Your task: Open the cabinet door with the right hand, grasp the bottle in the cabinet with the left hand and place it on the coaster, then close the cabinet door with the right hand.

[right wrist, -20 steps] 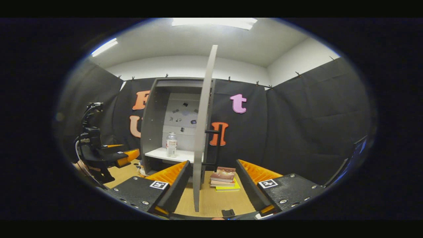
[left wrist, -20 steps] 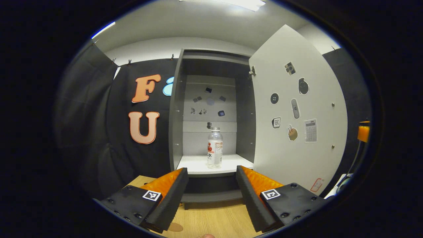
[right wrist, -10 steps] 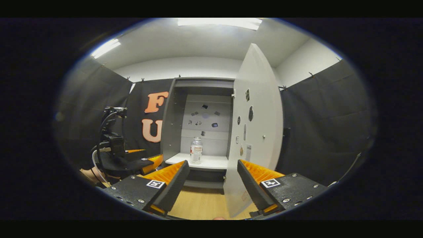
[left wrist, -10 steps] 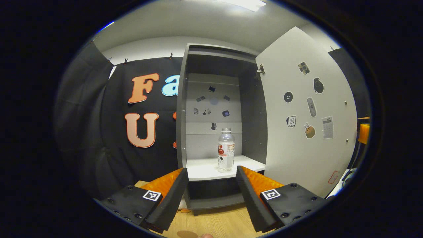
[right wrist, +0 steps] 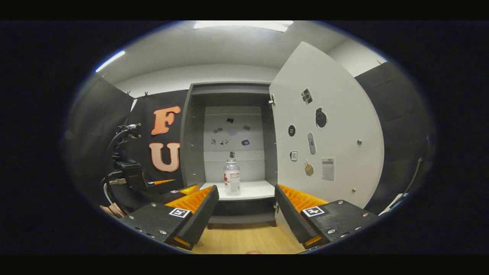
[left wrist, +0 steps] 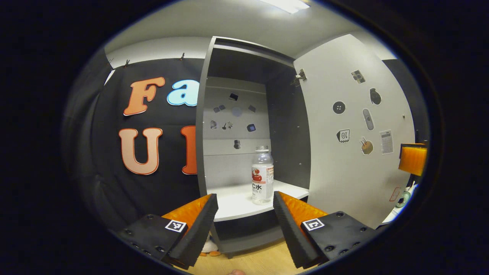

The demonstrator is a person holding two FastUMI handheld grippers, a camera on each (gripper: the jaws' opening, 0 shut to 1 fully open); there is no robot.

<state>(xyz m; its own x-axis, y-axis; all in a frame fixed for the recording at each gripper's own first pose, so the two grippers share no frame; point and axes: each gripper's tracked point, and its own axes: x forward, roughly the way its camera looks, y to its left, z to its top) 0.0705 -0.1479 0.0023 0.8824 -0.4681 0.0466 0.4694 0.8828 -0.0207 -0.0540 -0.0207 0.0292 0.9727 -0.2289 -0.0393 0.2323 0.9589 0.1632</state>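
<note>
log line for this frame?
door: open | bottle: upright on shelf, ungrasped | left gripper: open, facing bottle | right gripper: open, empty

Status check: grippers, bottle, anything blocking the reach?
Left gripper open, facing the cabinet. Right gripper open, off the door. Bottle upright on shelf. Door swung wide; path looks clear.

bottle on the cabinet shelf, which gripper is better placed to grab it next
Left. The left gripper is open, aimed at the bottle, and nearer the shelf. The right gripper is open but farther back; the cabinet door already stands open.
</note>
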